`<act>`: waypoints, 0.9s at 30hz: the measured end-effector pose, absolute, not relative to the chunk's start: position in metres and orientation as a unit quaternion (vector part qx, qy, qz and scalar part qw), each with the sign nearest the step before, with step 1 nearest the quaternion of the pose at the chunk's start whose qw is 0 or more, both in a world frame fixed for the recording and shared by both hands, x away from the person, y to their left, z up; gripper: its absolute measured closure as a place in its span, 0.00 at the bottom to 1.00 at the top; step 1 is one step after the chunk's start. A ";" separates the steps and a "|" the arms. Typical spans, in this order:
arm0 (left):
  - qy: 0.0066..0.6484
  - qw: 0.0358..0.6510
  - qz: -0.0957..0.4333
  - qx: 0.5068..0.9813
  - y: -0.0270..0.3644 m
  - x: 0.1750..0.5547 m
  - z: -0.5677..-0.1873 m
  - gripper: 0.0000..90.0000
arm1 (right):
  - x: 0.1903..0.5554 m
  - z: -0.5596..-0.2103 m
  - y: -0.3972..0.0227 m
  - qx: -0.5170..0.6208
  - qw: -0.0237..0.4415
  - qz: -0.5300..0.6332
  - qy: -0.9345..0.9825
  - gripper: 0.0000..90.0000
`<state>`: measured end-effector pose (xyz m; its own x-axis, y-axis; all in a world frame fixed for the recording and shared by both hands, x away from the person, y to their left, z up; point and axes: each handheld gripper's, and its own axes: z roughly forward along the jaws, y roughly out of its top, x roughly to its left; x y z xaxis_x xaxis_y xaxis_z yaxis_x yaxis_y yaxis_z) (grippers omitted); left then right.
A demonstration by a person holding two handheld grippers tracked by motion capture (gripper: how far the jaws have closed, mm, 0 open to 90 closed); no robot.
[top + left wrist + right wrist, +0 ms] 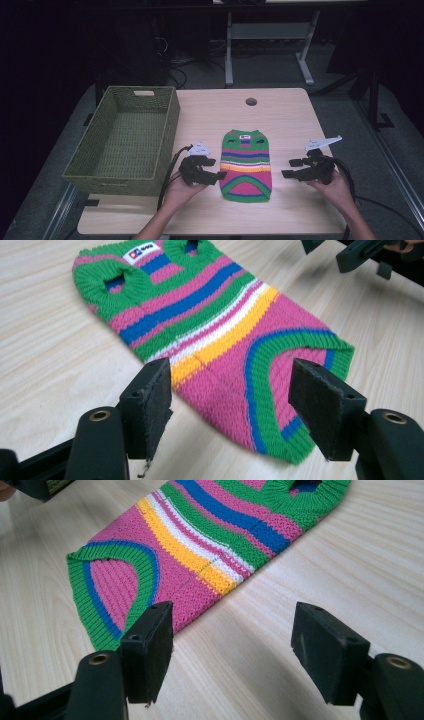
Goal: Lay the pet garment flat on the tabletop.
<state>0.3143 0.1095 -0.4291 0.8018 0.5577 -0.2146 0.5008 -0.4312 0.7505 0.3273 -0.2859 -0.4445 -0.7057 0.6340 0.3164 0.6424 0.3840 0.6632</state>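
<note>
Both tongs gape empty beside the striped sweater [246, 165]; the high view adds a green basket [125, 140].

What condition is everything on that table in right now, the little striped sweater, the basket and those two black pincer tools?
Striped sweater: lying flat on the table, unfolded, not held.
Green basket: upright, nothing inside.
Left gripper: jaws open, at the sweater's left edge, gripping nothing.
Right gripper: jaws open, just right of the sweater, gripping nothing.
</note>
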 end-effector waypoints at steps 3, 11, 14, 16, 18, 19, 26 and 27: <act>0.316 0.430 0.033 0.845 0.113 0.310 -0.431 0.35 | 0.322 -0.447 -0.290 -0.386 0.005 -0.404 -0.829 0.36; 0.315 0.430 0.037 0.845 0.119 0.301 -0.434 0.33 | 0.310 -0.451 -0.301 -0.394 0.000 -0.411 -0.822 0.35; 0.317 0.427 0.037 0.846 0.122 0.300 -0.435 0.32 | 0.307 -0.452 -0.303 -0.399 -0.002 -0.404 -0.823 0.34; 0.321 0.429 0.037 0.844 0.124 0.299 -0.437 0.32 | 0.304 -0.453 -0.305 -0.397 -0.006 -0.406 -0.823 0.34; 0.320 0.425 0.039 0.846 0.126 0.297 -0.438 0.32 | 0.302 -0.454 -0.307 -0.398 -0.006 -0.405 -0.823 0.34; 0.322 0.423 0.039 0.846 0.126 0.296 -0.439 0.32 | 0.300 -0.455 -0.308 -0.399 -0.007 -0.404 -0.823 0.34; 0.319 0.421 0.036 0.848 0.131 0.289 -0.441 0.31 | 0.290 -0.459 -0.318 -0.408 -0.012 -0.408 -0.816 0.34; 0.319 0.421 0.035 0.848 0.132 0.289 -0.441 0.31 | 0.288 -0.460 -0.319 -0.409 -0.012 -0.409 -0.816 0.34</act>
<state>0.2888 0.1316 -0.4414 0.7939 0.5710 -0.2092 0.5118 -0.4416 0.7369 0.2883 -0.3194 -0.4598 -0.6644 0.6779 0.3146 0.6579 0.3308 0.6766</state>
